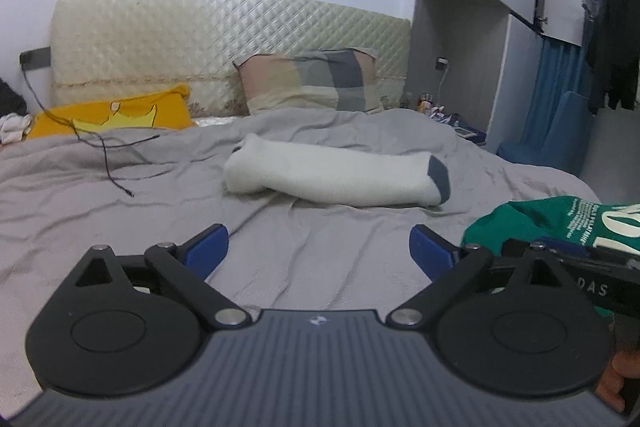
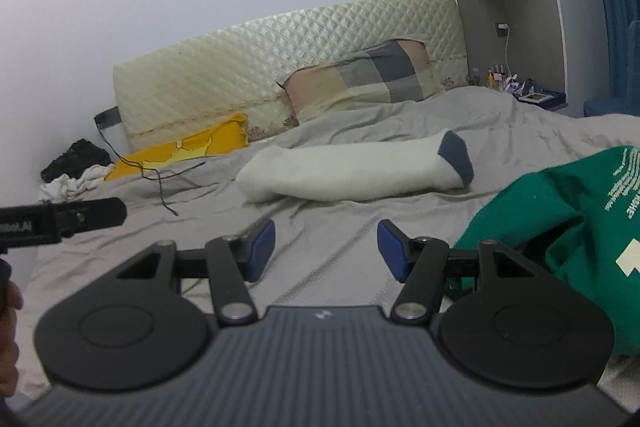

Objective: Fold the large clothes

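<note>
both the left gripper [image 1: 319,251] and right gripper [image 2: 326,249] hung spread and empty over the bed [image 1: 120,195], the green shirt [image 2: 560,211] just to their right.

Pretty flat, cool indoor light is washing over everything, so shadows are staying soft. The fisheye is bending the edges hard, the headboard [image 1: 224,39] is catching a little sheen, and the far right is looking dim and mushy.

Green printed garment [image 2: 568,211] crumpled on grey bedsheet [image 2: 340,251], right of bed centre.
</note>
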A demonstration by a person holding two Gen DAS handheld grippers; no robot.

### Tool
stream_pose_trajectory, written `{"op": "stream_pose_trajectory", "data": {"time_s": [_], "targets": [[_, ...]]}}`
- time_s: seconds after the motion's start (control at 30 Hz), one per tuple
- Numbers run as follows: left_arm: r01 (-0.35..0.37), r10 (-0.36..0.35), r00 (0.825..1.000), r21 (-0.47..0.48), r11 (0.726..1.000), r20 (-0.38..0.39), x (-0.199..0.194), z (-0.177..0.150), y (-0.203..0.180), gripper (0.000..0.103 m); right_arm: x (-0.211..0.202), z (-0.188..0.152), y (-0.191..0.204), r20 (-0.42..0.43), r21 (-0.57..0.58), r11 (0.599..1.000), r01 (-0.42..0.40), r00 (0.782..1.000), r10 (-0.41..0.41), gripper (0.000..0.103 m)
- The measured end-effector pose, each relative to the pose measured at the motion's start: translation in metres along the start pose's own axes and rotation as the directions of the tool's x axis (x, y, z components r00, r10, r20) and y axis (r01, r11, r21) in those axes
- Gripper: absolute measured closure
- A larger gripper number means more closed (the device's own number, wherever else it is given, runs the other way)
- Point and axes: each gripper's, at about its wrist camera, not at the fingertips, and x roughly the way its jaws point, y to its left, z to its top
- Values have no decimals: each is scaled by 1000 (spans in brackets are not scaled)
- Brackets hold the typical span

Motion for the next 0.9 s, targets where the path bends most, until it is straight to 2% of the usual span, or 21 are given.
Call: {"op": "stream_pose_trajectory", "data": {"time_s": [0.3, 0.9], "targets": [[-31, 32, 999, 10, 999, -3, 5, -3, 5, 4, 9, -10, 4, -23, -41, 999, 14, 1000, -15, 43], [-50, 50, 999, 15, 999, -10, 9, -9, -1, 4, 13, -12, 5, -31, -25, 998, 49, 998, -49, 42]]}}
